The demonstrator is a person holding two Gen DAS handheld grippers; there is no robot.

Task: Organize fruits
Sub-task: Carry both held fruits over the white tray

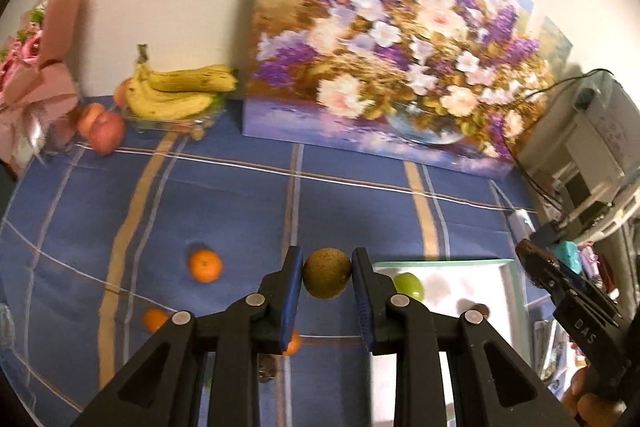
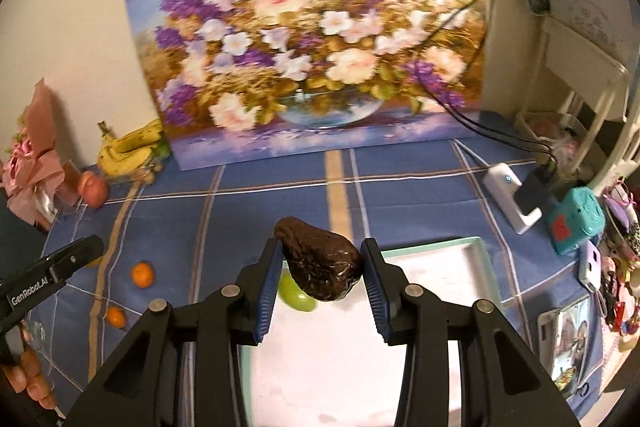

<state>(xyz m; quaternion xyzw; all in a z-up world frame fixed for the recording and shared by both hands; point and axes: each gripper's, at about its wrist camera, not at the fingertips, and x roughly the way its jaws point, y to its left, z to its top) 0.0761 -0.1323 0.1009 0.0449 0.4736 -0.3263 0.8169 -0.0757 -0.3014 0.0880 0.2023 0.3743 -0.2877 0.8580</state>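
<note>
Ahead of both our claws stretches the blue striped tablecloth [image 1: 240, 195], open cloth running up to the flower painting [image 2: 304, 39] that leans on the wall and bounds the far edge. Below and to the right of our left claw [image 1: 326, 277] lies the white tray [image 1: 480, 291], its pale green rim just beside the right finger; the same tray [image 2: 440, 267] sits under our right claw [image 2: 320, 267], with bare white floor on its right half. Far off to the left of our left claw, a bunch of bananas [image 1: 180, 91] rests in a glass dish by the wall, apples [image 1: 102, 129] beside it. Our right claw grips a dark wrinkled avocado [image 2: 320, 263], lifted above the tray's near-left corner. Our left claw pinches a brownish-green kiwi [image 1: 326, 273] between its blue pads. A green fruit [image 1: 410, 285] lies in the tray just right of that claw. Left of it, three tangerines [image 1: 205, 265] dot the cloth, well apart.
</note>
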